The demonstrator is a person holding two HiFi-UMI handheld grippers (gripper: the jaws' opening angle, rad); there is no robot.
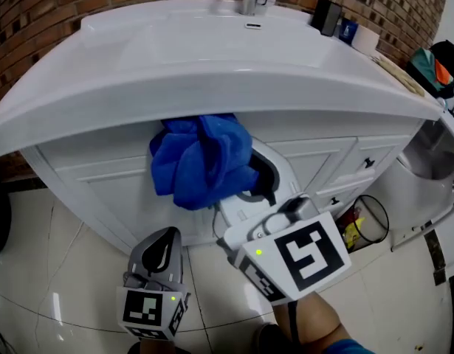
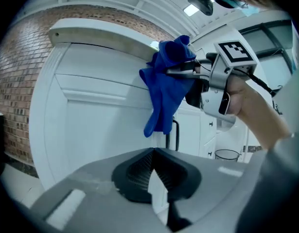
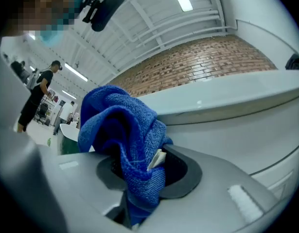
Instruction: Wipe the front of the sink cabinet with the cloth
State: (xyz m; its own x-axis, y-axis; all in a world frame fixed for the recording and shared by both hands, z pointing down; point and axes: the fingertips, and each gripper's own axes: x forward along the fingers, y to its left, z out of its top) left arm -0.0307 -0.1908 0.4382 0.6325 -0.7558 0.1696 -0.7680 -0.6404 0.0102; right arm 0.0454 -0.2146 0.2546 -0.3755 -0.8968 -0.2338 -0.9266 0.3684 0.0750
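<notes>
**Cloth at cabinet top; most of the wipe left to do**

L side: left gripper [image 1: 159,248] hangs low, ribbed dark pads closed together w/ nothing betw. them, apart from the cabinet front [image 1: 94,186], which is smooth, white and curved w/ recessed panels. Centre: blue cloth [image 1: 201,161], nubby terry, bunched, seemingly touching the door top just under the glossy sink rim [image 1: 212,76]. Right gripper [image 1: 258,179] clamps it. Judging by that, the lower panels are yet to be wiped.

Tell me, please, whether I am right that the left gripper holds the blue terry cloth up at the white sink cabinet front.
Not quite: the right gripper holds the blue terry cloth up at the white sink cabinet front, as the right gripper view shows.
</notes>
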